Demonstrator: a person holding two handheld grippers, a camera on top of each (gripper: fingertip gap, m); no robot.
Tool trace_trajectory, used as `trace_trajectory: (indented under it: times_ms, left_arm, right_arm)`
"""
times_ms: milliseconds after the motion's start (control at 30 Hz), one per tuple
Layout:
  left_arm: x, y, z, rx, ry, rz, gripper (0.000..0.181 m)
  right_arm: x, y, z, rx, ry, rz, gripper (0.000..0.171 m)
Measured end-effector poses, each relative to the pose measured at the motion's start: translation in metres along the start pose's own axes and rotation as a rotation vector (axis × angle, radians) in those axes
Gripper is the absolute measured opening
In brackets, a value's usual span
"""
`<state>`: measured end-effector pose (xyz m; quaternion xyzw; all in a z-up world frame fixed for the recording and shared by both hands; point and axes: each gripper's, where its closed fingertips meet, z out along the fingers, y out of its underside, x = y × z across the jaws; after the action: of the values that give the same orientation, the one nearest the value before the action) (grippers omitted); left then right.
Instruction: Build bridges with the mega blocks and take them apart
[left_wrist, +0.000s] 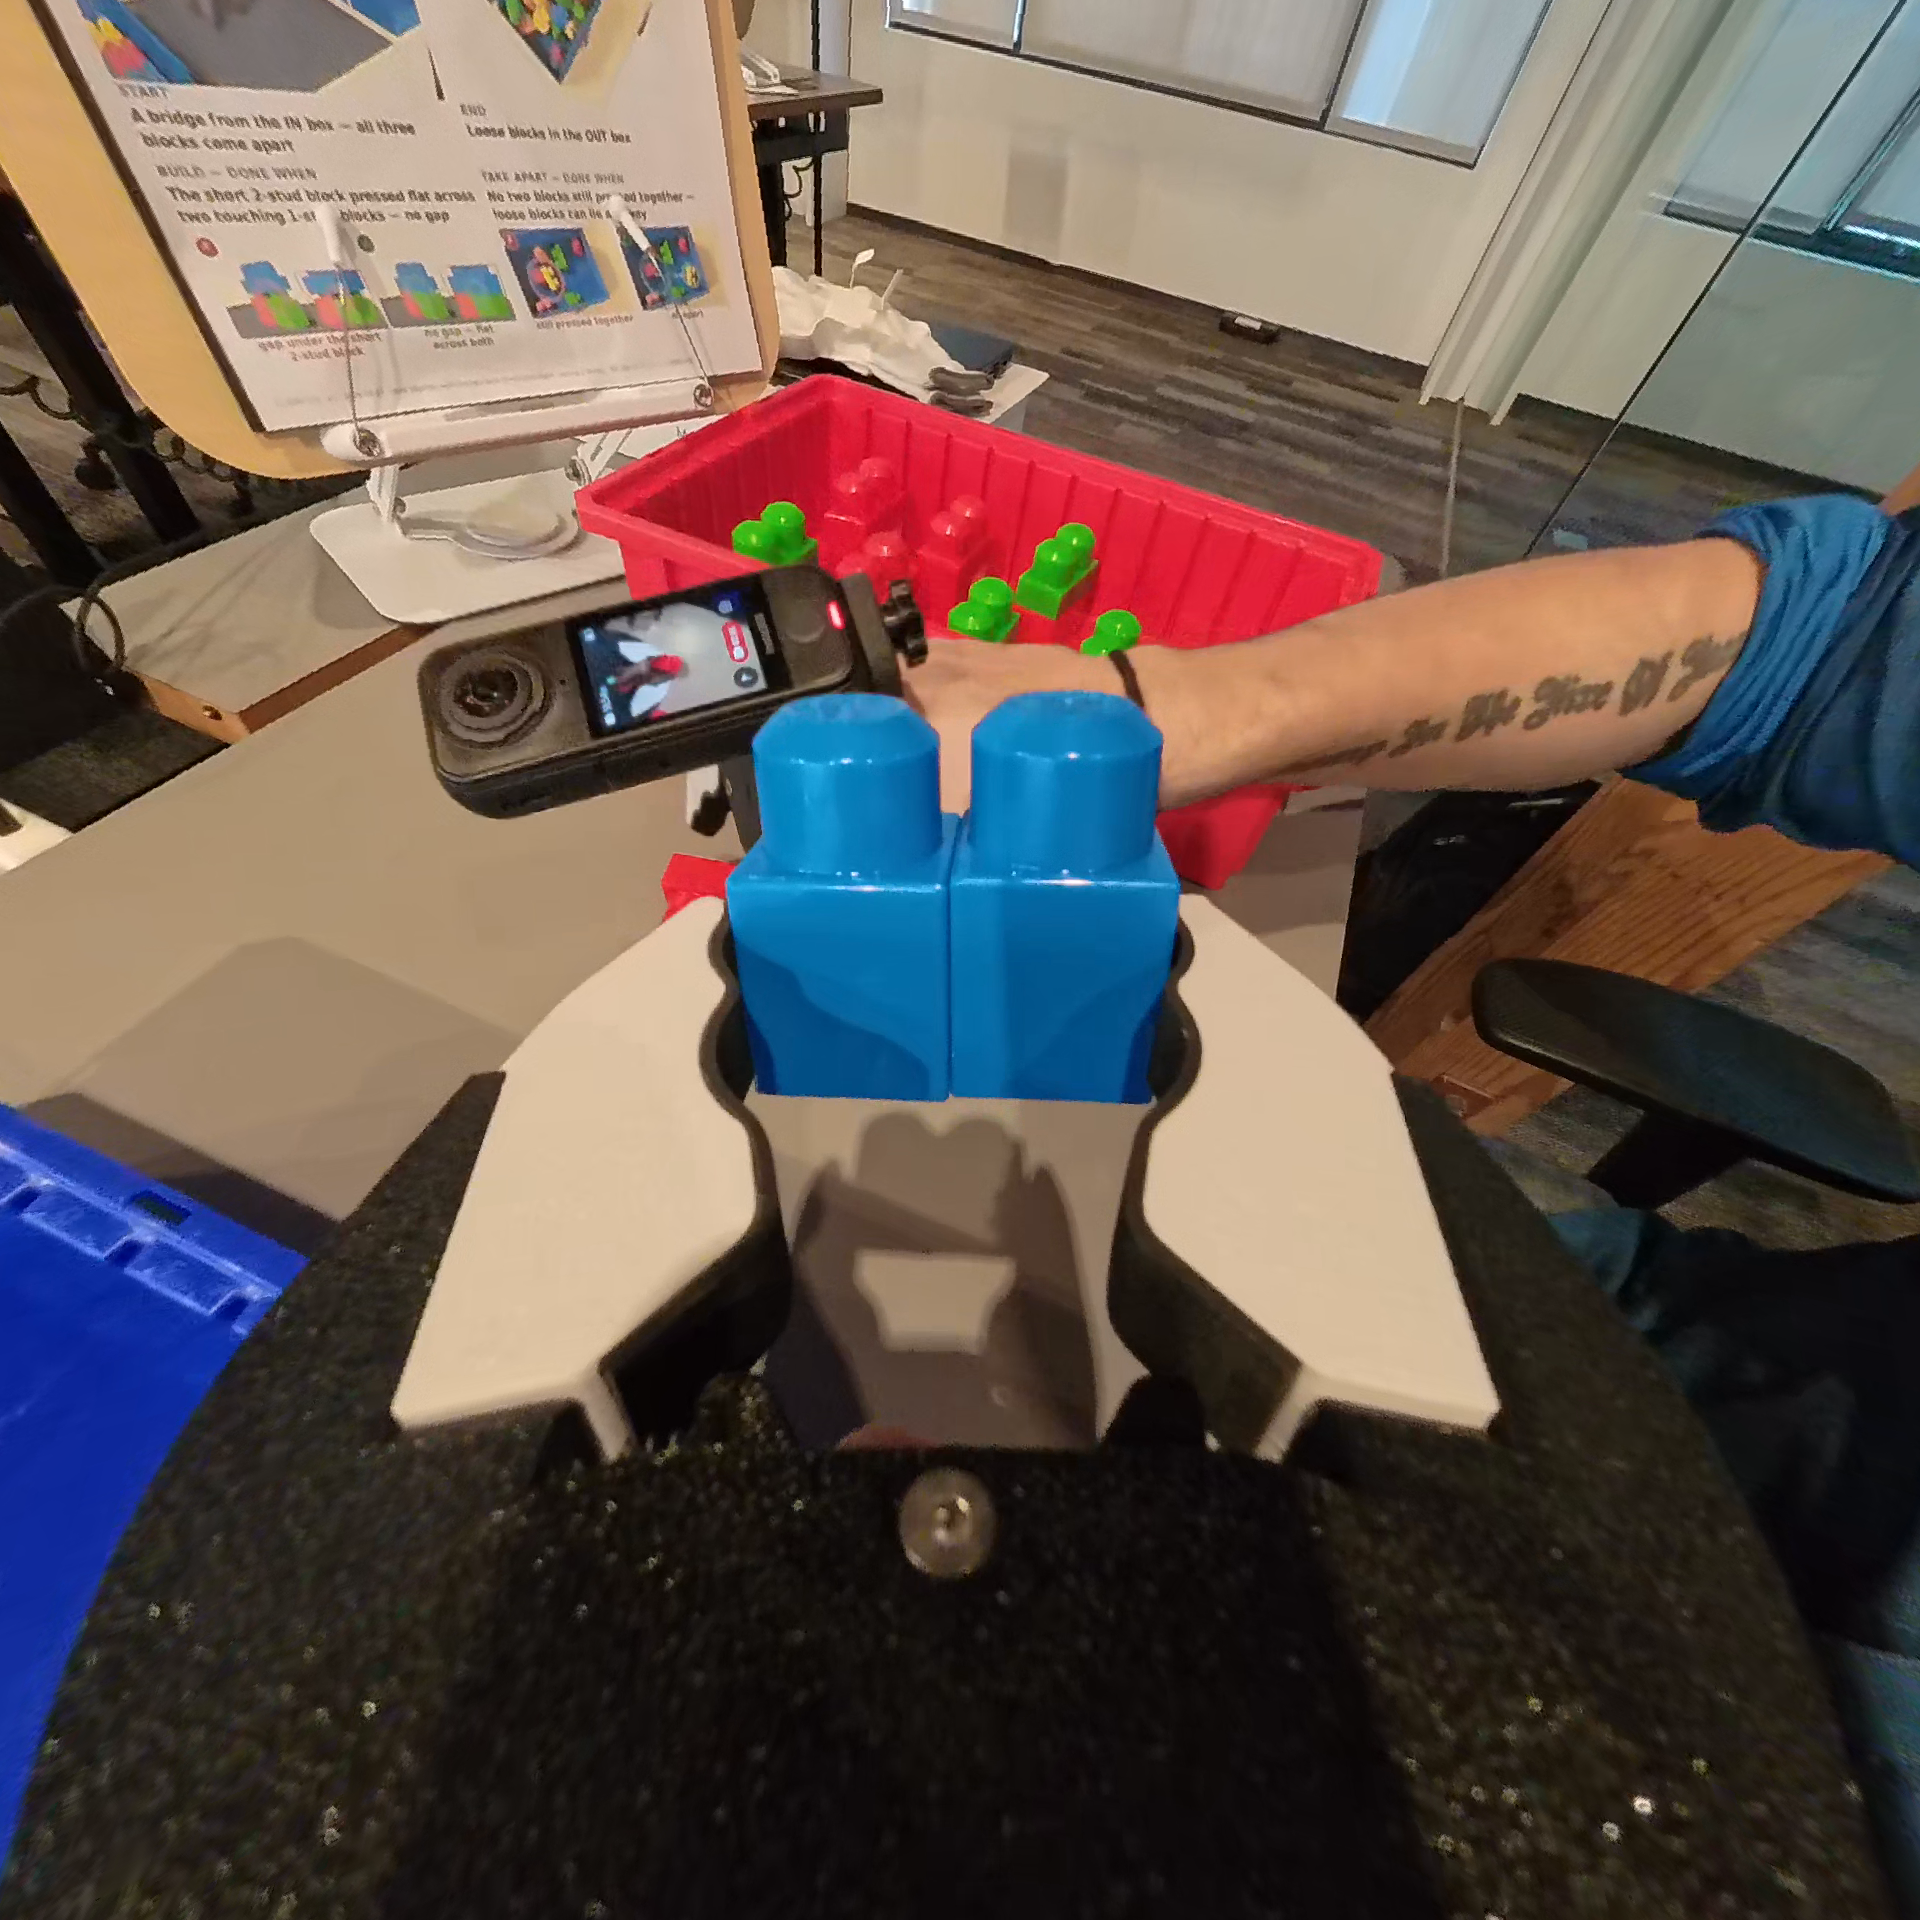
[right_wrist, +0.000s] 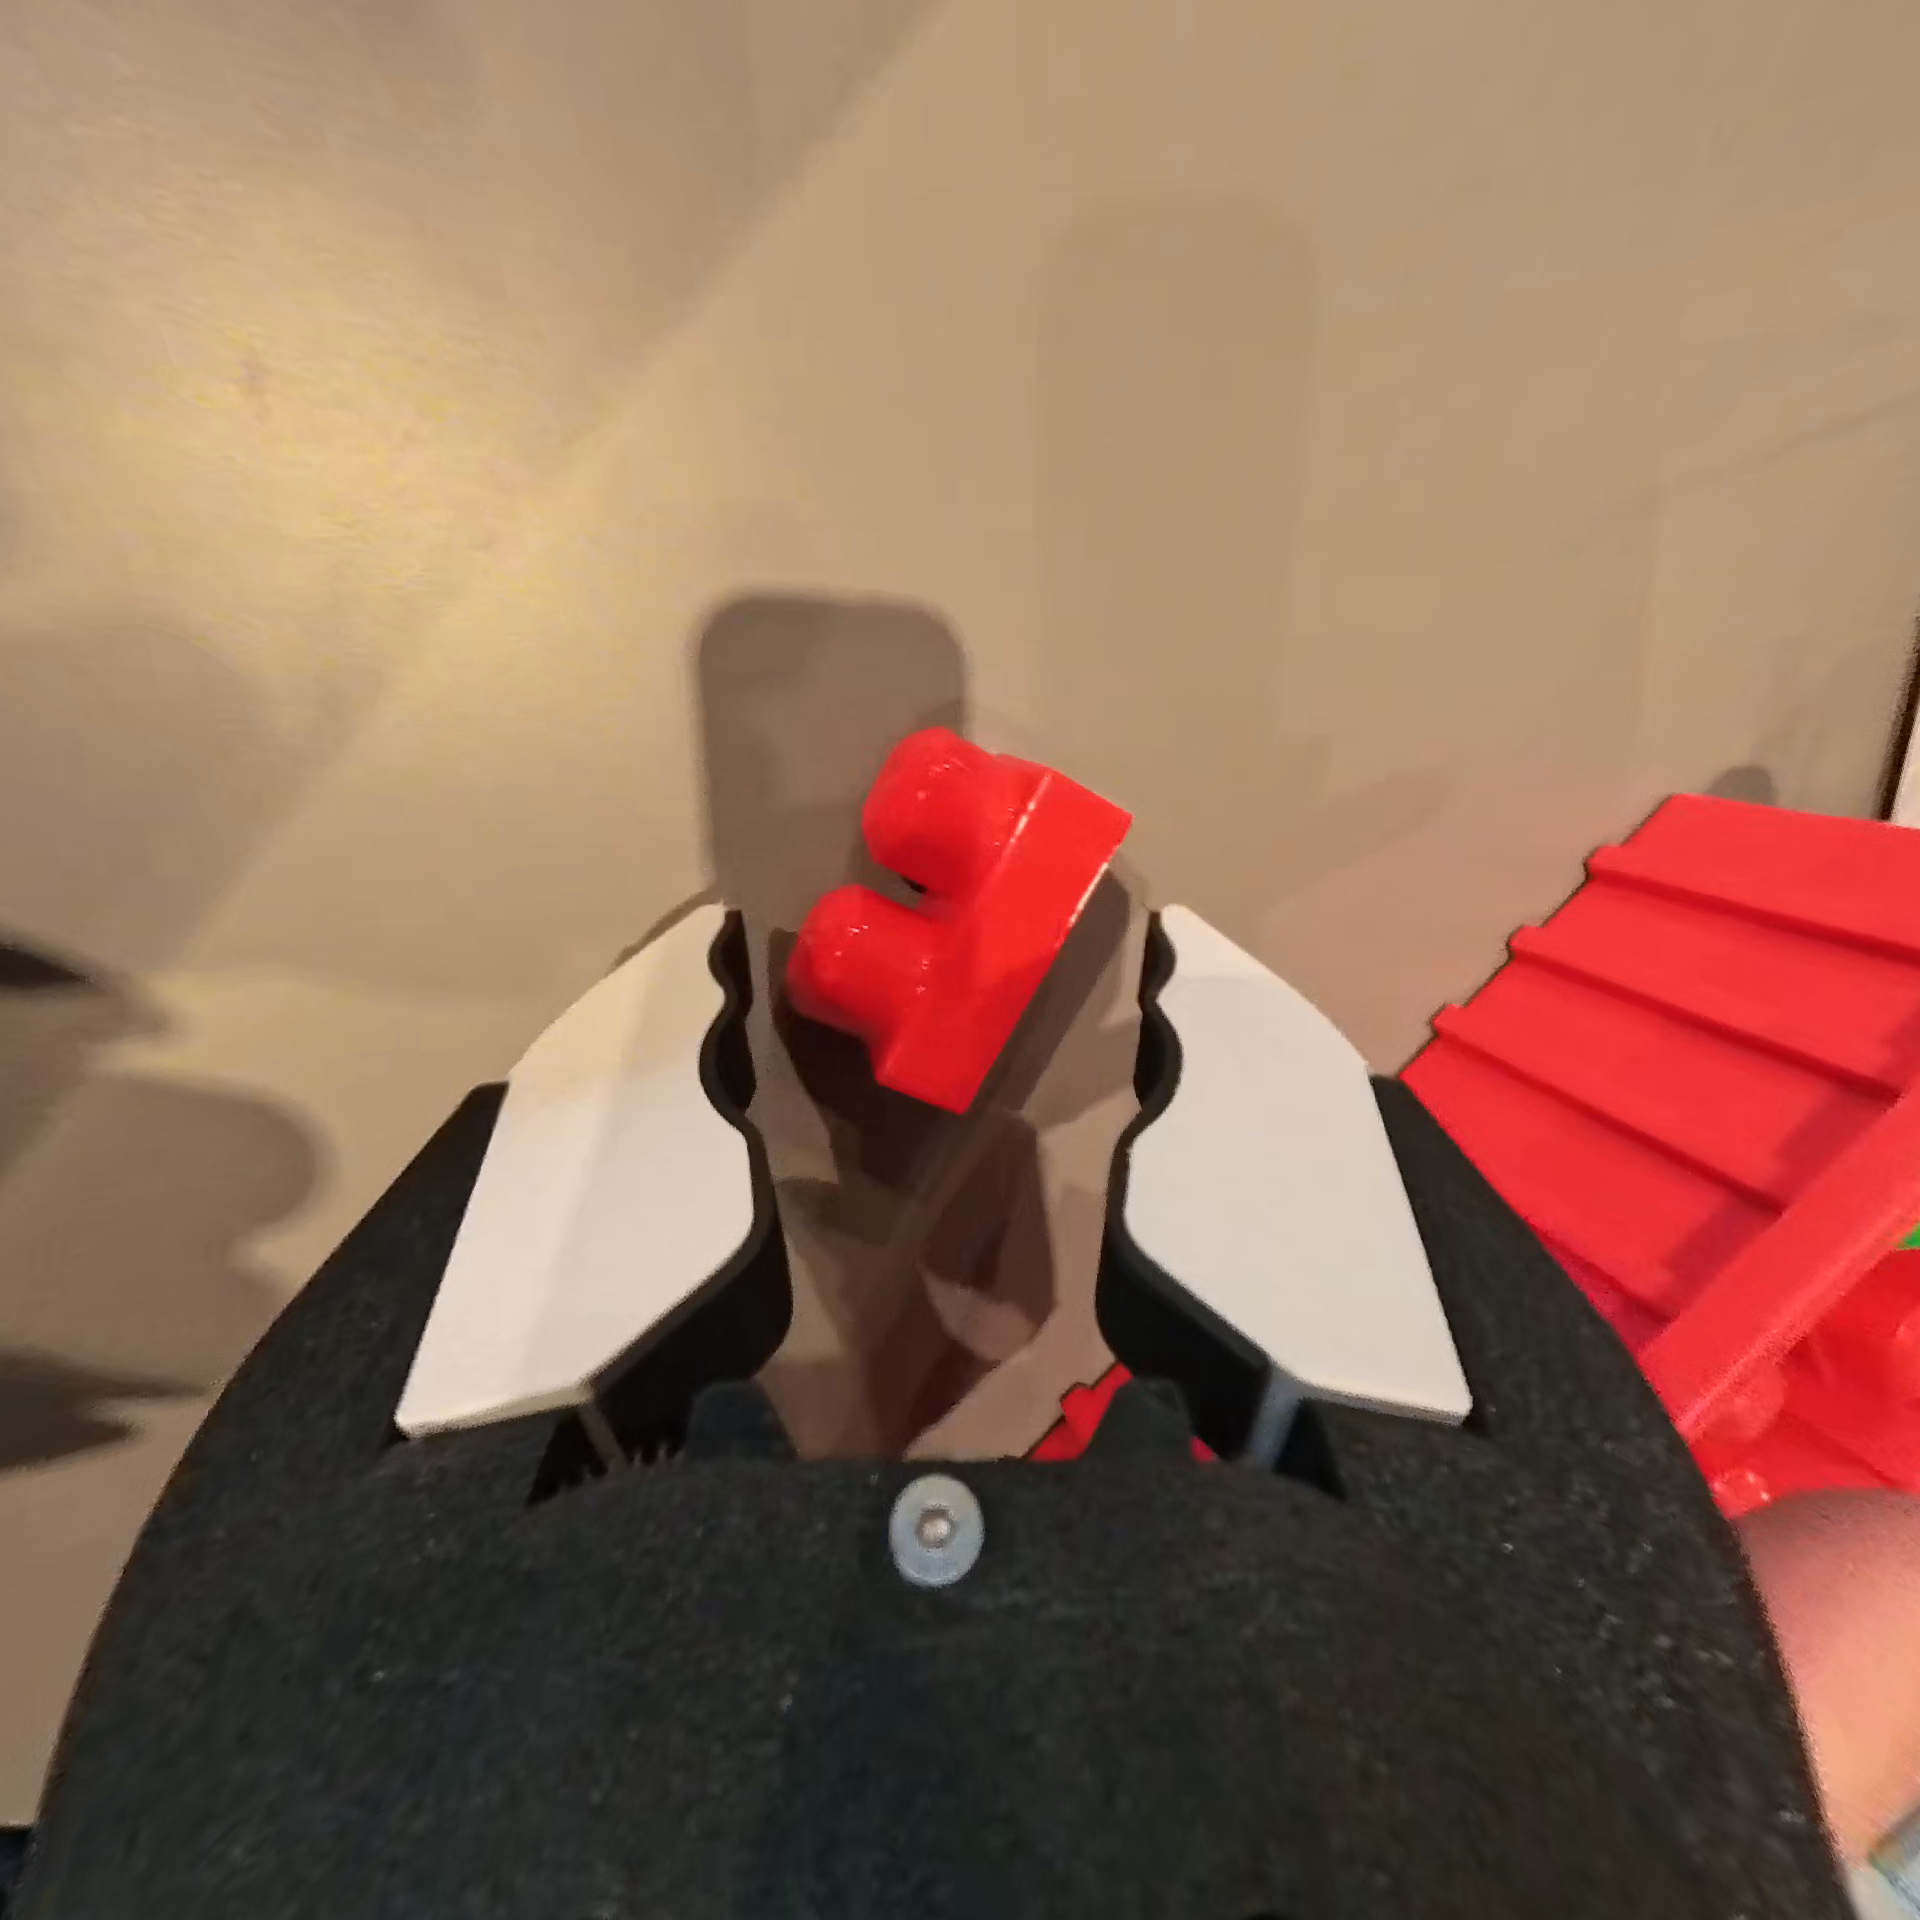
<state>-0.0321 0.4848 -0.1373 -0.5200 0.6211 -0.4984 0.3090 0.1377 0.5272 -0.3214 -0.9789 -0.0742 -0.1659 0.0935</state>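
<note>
My left gripper (left_wrist: 951, 925) is shut on two blue one-stud blocks (left_wrist: 842, 935), held side by side with studs up, above the grey table (left_wrist: 312, 914). In the right wrist view my right gripper (right_wrist: 940, 935) is open over the table (right_wrist: 416, 520). A short red two-stud block (right_wrist: 977, 935) lies tilted between its fingers, studs to the left, and I see no contact with either pad. In the left wrist view the right gripper's camera (left_wrist: 644, 686) and the person's forearm (left_wrist: 1403, 707) sit just behind the blue blocks. Its fingers are hidden there.
A red bin (left_wrist: 1195, 540) with several green and red blocks stands behind; its ribbed wall (right_wrist: 1683, 1091) is right of my right gripper. A blue bin (left_wrist: 104, 1351) is at the near left. An instruction sheet on a stand (left_wrist: 416, 208) is at the far left. A chair armrest (left_wrist: 1683, 1070) is to the right.
</note>
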Motion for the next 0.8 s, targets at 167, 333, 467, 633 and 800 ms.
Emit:
trace_trajectory:
  times_ms: [167, 333, 467, 633, 800]
  left_arm:
    - [0.002, -0.003, -0.002, 0.008, 0.003, 0.005, 0.075]
    - [0.002, -0.006, -0.005, 0.022, -0.002, 0.009, 0.075]
    - [0.001, -0.010, -0.011, 0.036, -0.005, 0.008, 0.075]
    - [0.003, -0.012, -0.015, 0.047, 0.006, 0.000, 0.075]
    - [0.009, -0.014, -0.014, 0.045, 0.011, 0.013, 0.075]
  right_arm:
    - [-0.006, 0.006, 0.014, -0.007, -0.103, 0.033, 0.059]
    - [-0.029, -0.010, 0.001, 0.085, -0.395, 0.137, 0.053]
    - [-0.071, -0.036, -0.047, 0.203, -0.913, 0.317, 0.051]
    - [-0.093, -0.036, -0.056, 0.172, -1.120, 0.397, 0.051]
    - [-0.094, -0.025, -0.036, 0.150, -1.022, 0.355, 0.040]
